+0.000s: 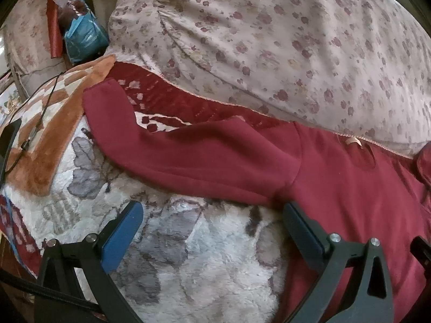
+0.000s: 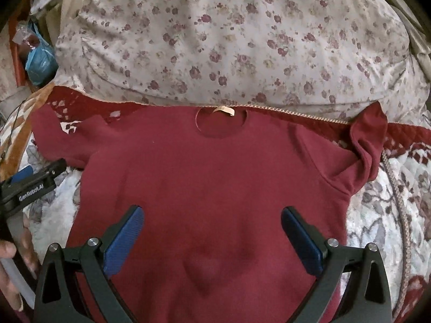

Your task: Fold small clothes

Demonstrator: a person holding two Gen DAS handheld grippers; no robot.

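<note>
Nearest in the right wrist view, the right gripper [image 2: 212, 216] hangs over the lower front of a dark red sweatshirt [image 2: 204, 177], its blue-padded jaws spread wide with nothing between them but the cloth below; whether the tips touch the fabric cannot be told. The sweatshirt lies flat, front up, on a plush flowered blanket [image 2: 377, 215], neckline away from the camera with a pale neck label [image 2: 224, 110] showing. Its one sleeve is bunched up at the far right; the other stretches out to the left.

At the left edge the left gripper [image 2: 35, 180] comes in beside the garment's side, a hand [image 2: 13, 263] gripping its handle. In the left wrist view the left gripper [image 1: 212, 215] is also wide open and empty, one finger over the blanket [image 1: 188, 255], the other at the sweatshirt's [image 1: 350, 188] armpit seam.

Beyond lies a floral pillow [image 2: 229, 40]. Far left, a blue plastic bag [image 1: 86, 37] sits crumpled, contents unclear.
</note>
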